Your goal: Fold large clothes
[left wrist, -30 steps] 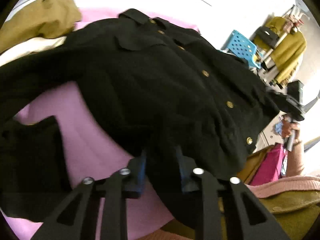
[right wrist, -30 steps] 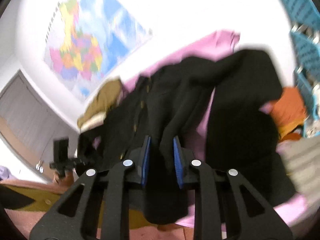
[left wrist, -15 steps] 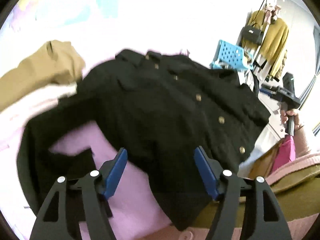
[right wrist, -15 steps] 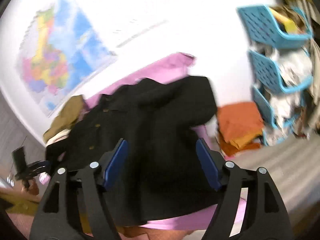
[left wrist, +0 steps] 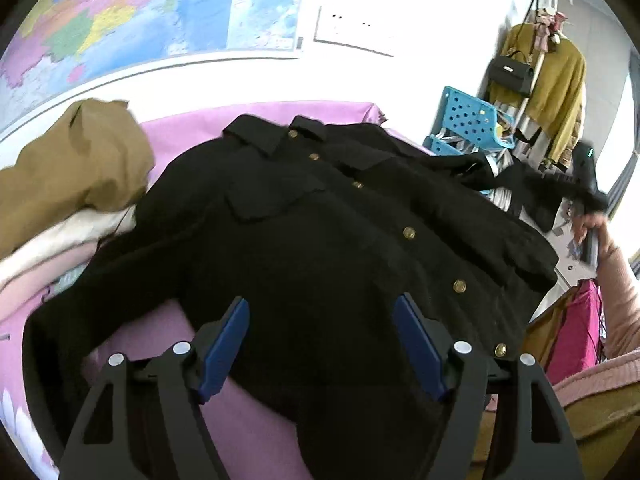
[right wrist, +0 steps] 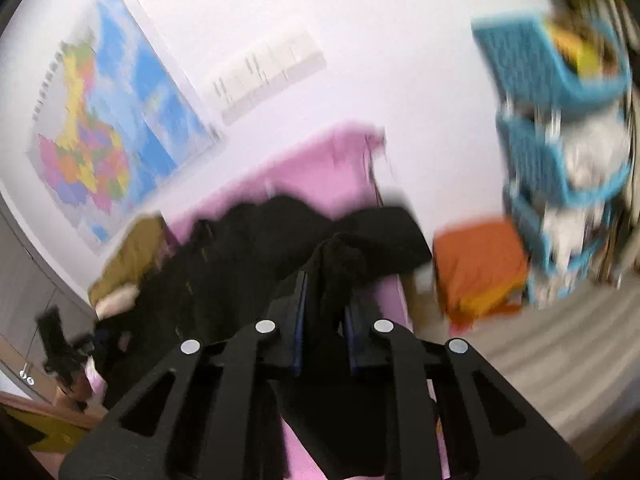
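A black jacket point(left wrist: 328, 240) with gold buttons lay spread face up across the pink-covered surface point(left wrist: 256, 120), its collar toward the far edge by the wall and its hem hanging over the near edge. One sleeve trailed along the near left part of the surface, and the other sleeve point(right wrist: 372, 236) reached off the right edge.

The left gripper point(left wrist: 322, 344) hovered above the jacket's lower front with its blue pads point(left wrist: 224, 344) spread wide apart; its jaws had just been opening, and the cloth lay beneath them rather than pinched between them.

The right gripper point(right wrist: 323, 320) had just been closing and was clamped on a fold of the black sleeve, which rose between its narrow-set pads and hung down in front of the fingers. In the left wrist view the same gripper point(left wrist: 588, 184) showed beyond the right edge, held by a hand point(left wrist: 590, 228) in a pink sleeve, with black cloth stretched from the jacket to it.

At the far left corner of the surface sat a heap of clothes, an olive-brown garment point(left wrist: 76, 160) on top of pale ones. A map point(left wrist: 152, 12) hung on the wall behind. To the right stood a blue basket rack point(right wrist: 560, 152), with folded orange cloth point(right wrist: 480, 264) near its foot. The right wrist view was blurred, so finer detail there could not be made out.
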### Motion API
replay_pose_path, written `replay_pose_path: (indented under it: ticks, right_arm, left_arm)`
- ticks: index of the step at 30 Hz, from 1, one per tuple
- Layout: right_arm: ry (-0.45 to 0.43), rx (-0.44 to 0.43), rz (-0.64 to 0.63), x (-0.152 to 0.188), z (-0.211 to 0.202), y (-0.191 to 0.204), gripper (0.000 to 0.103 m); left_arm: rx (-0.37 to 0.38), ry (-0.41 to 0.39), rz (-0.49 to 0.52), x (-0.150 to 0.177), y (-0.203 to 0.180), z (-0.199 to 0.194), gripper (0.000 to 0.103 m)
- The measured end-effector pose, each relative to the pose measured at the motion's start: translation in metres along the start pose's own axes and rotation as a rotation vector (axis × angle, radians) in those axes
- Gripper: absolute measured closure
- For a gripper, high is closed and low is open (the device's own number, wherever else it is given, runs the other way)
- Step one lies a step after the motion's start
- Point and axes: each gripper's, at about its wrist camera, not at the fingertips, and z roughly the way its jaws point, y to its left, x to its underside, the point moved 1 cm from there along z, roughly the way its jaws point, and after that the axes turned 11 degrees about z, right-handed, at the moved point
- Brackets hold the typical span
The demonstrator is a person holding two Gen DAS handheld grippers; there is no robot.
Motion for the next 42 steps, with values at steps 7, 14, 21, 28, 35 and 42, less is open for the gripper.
replay_pose_path:
  ticks: [7,14,21,28,35,42]
  right_arm:
    - [-0.14,-0.074,-0.204,-0.086,-0.055,0.101,0.088]
    - [0.084,-0.253,-0.494,-0.06,0.033,0.251,0.087]
    - [0.496,-0.217,-0.615,0.038,0.207,0.332,0.085]
    - [0.647,-0.15,-0.413,0.076,0.303,0.318,0.048]
    - [0.472,-0.223,-0.302,0.04,0.238,0.273,0.045]
    - [0.488,-0.199,-0.179,0.072,0.227,0.22,0.045]
  left_arm:
    - [0.043,-0.052,0.041,-0.024,0.004,0.005,0.027]
    - [0.07,-0.125,0.076,-0.039,0.006,0.002,0.025]
    - [0.062,-0.154,0.068,-0.032,0.02,-0.004,0.021]
    - [0.076,-0.1,-0.01,-0.028,0.046,0.02,0.02]
    - [0.2,-0.076,-0.055,-0.031,0.045,0.042,0.016]
    - [0.212,-0.083,0.099,-0.056,-0.017,0.061,0.008]
